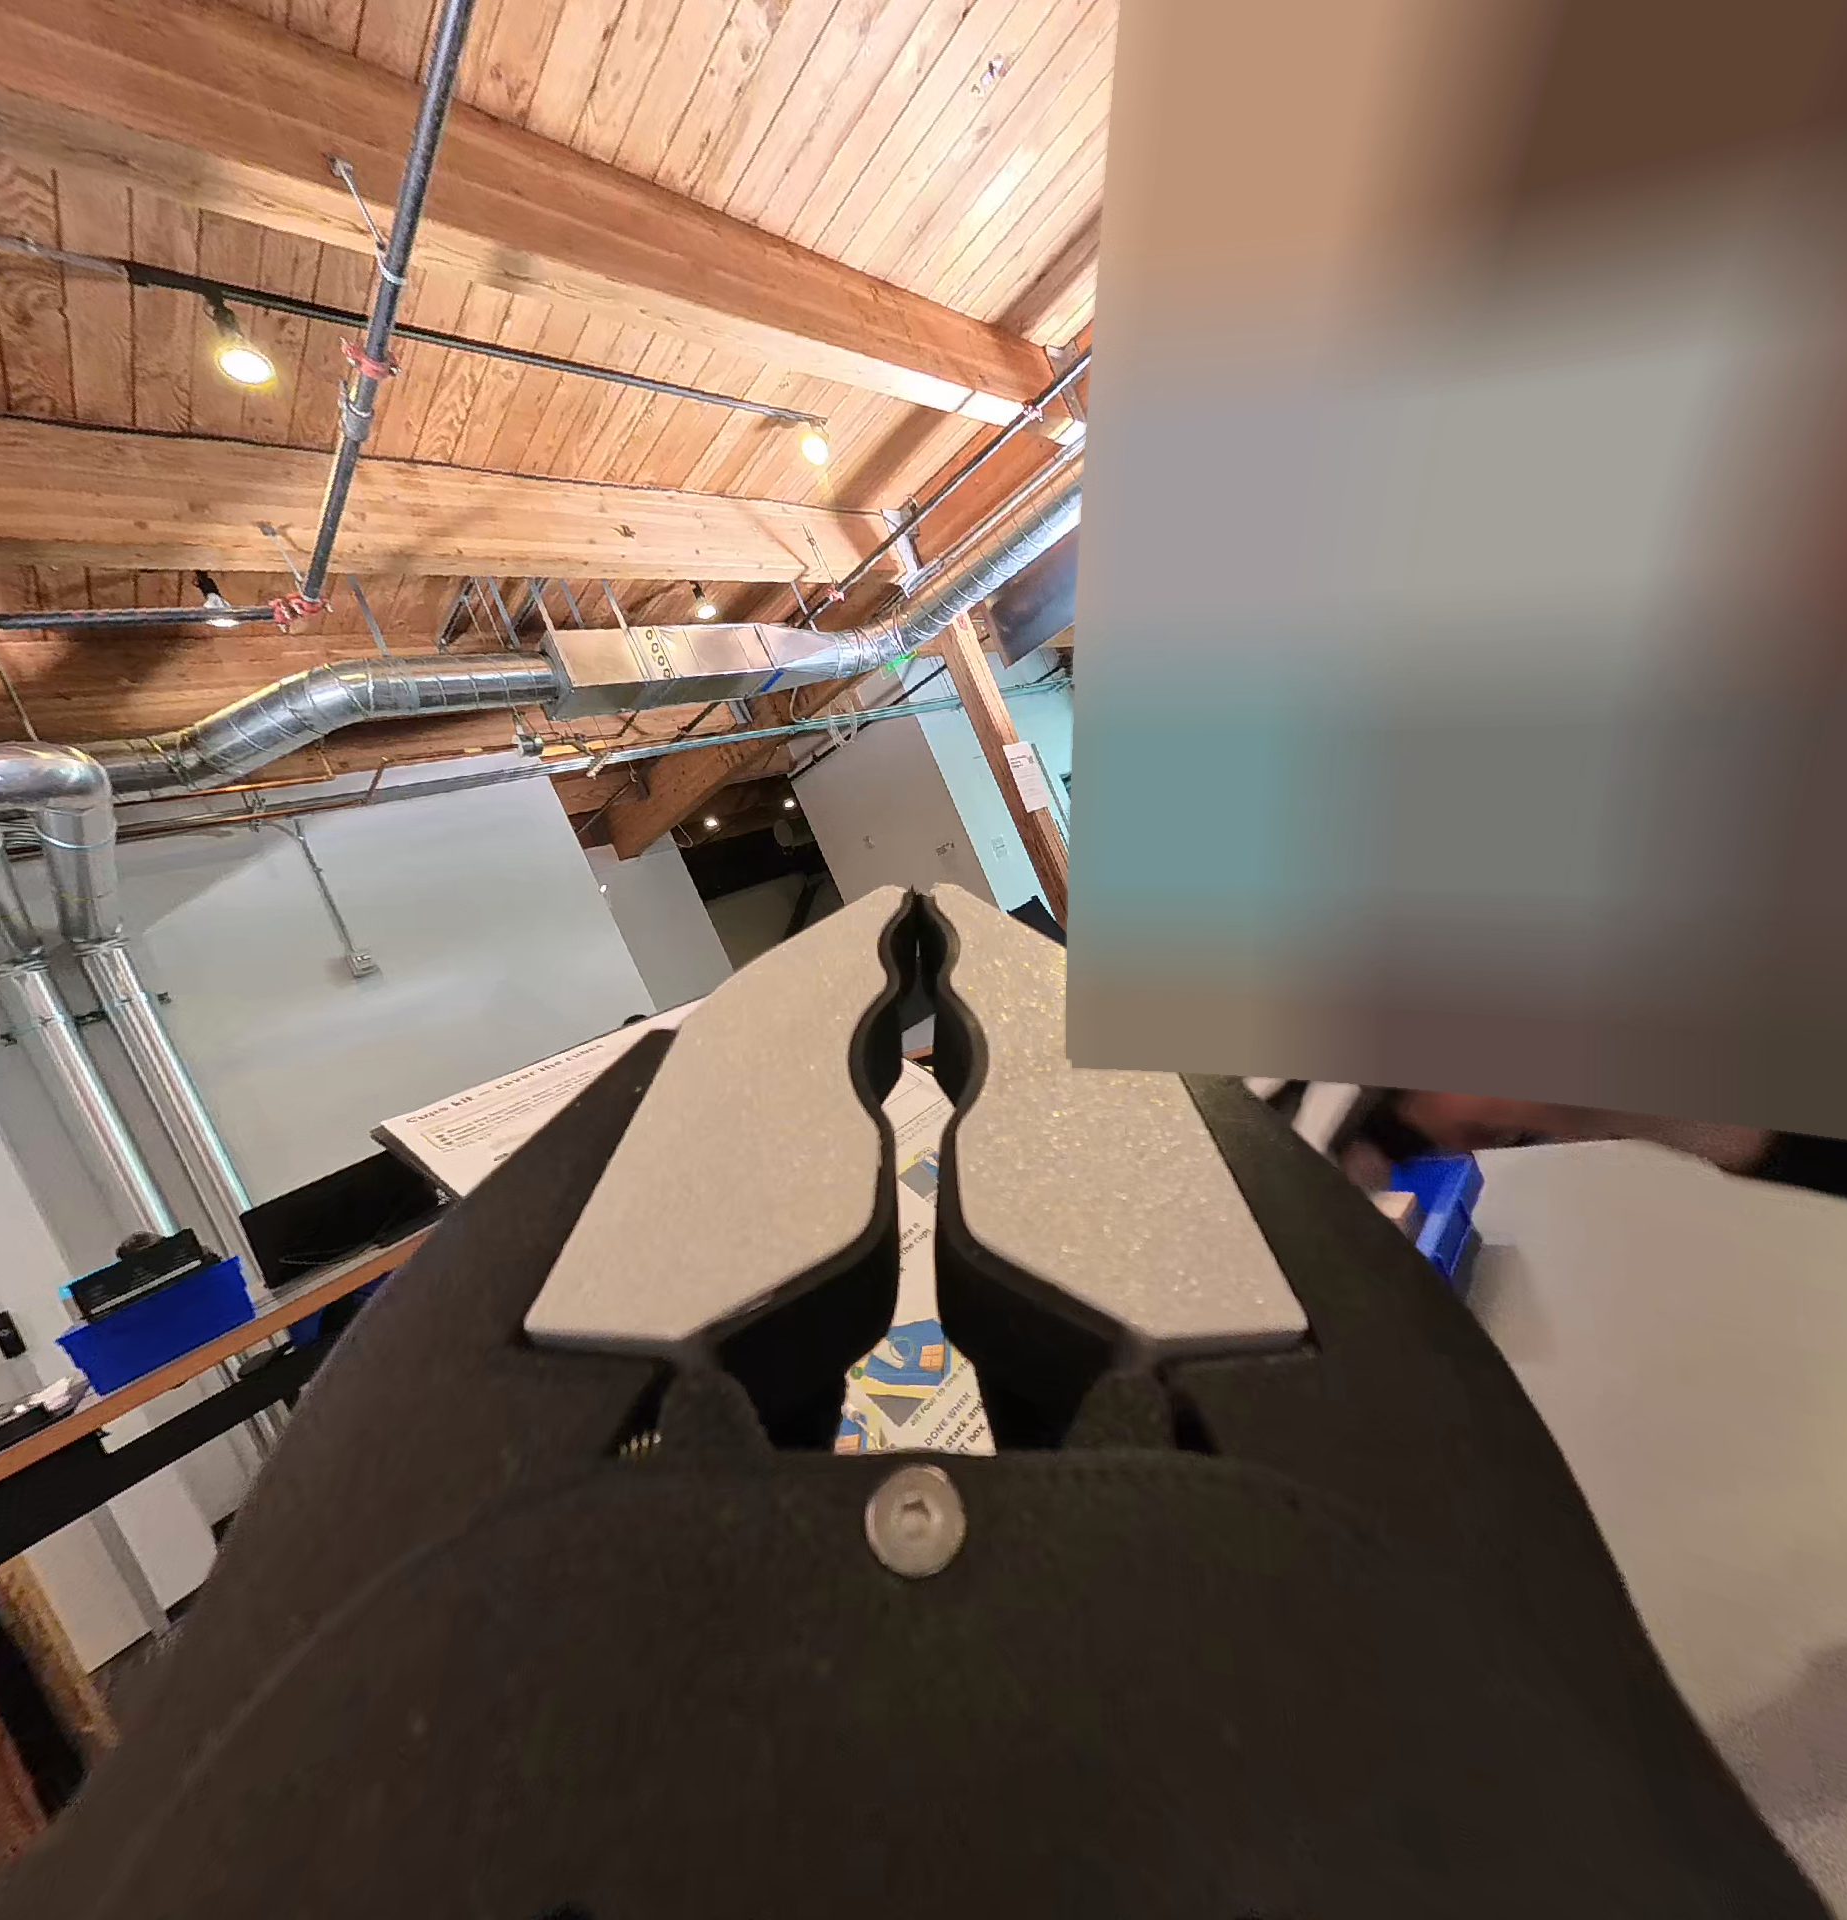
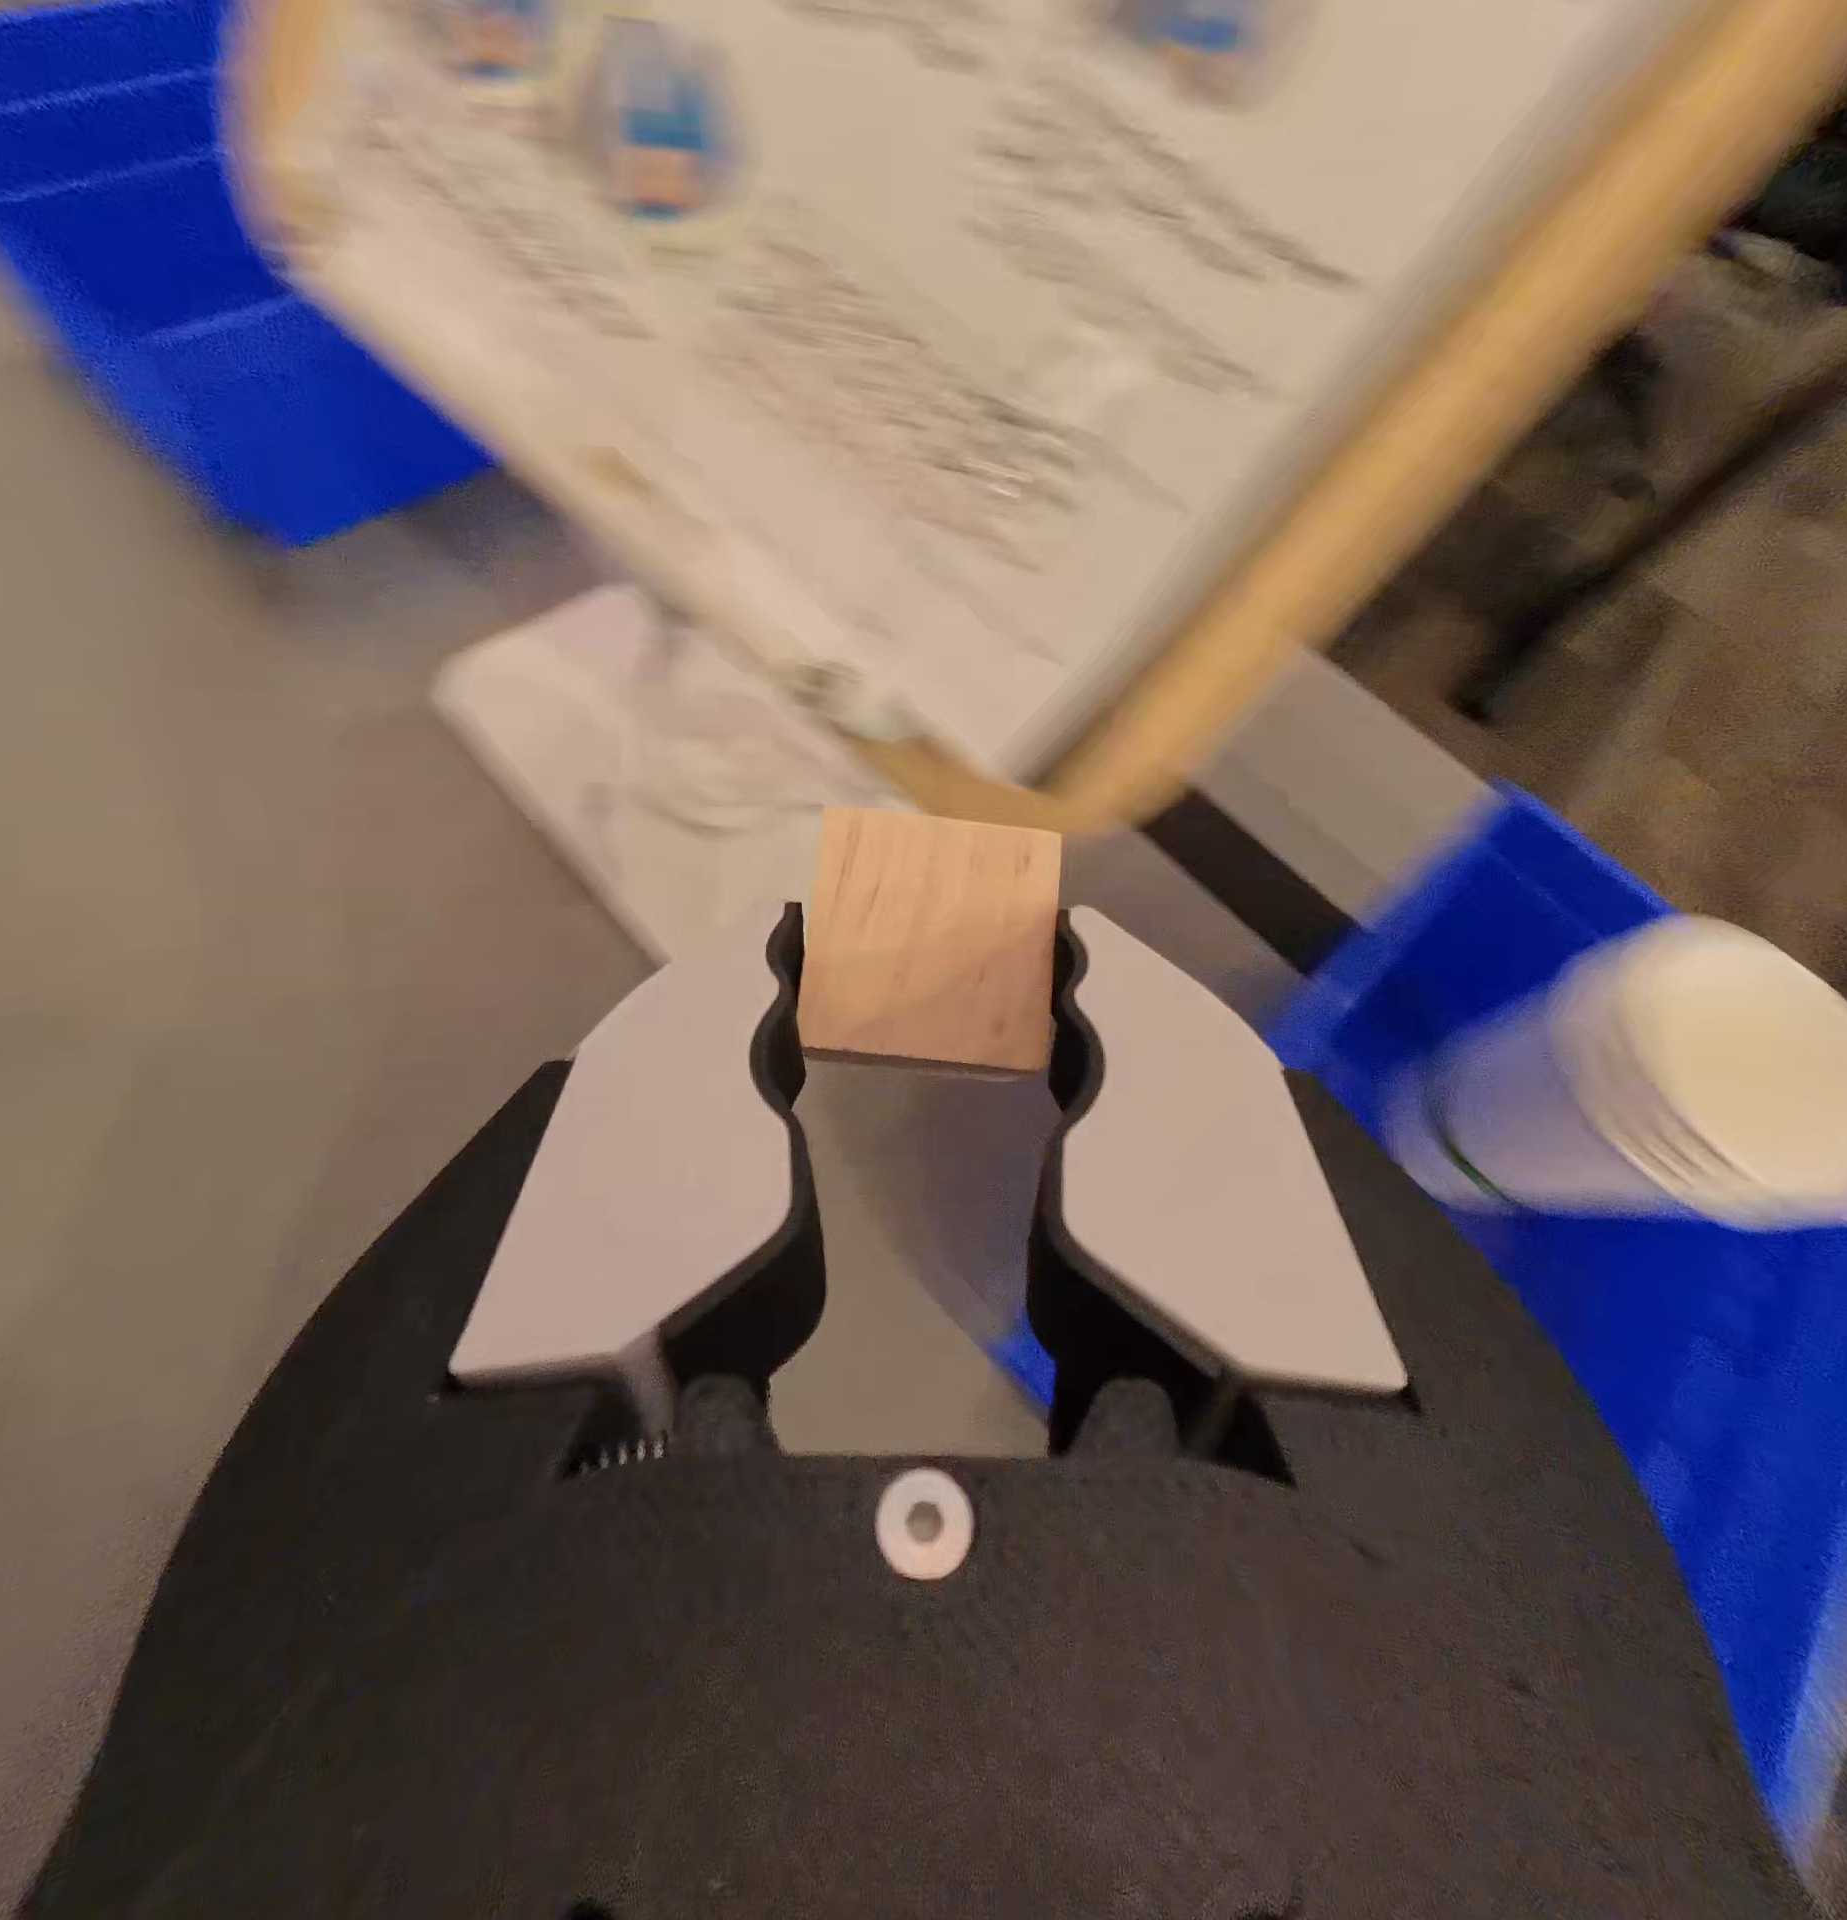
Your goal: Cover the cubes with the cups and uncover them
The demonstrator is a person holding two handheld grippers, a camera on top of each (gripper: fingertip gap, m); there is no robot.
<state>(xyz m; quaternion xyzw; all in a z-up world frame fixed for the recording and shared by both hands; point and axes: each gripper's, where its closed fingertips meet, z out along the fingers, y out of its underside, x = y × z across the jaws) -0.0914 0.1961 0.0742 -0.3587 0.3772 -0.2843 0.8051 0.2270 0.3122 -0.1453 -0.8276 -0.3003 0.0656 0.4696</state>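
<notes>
The right gripper (image 2: 924, 940), a black two-finger tool with grey plates on its fingers, clamps a small square block of pale wood (image 2: 929, 940) between its fingertips, one finger pressed to each side of the block. The cube sits at the very front of the jaws, above a grey table surface (image 2: 150, 935). Ahead of it, blurred, stands a printed white sheet on a board with a light wooden edge (image 2: 1314, 499), tilted across the view. To the tool's right, a stack of white cups (image 2: 1667, 1081) lies on its side at the rim of a blue plastic bin (image 2: 1584, 1351); another blue bin (image 2: 171, 312) lies ahead to the left.

The left gripper (image 1: 924, 894) points upward, its fingertips pressed together with nothing between them. Beyond its tips are a wooden plank ceiling (image 1: 690, 156) and silver ventilation ducts (image 1: 379, 696). Part of the instruction sheet (image 1: 503, 1132) shows just behind its fingers, and a blue tray (image 1: 160, 1320) rests on a long desk below to the left.
</notes>
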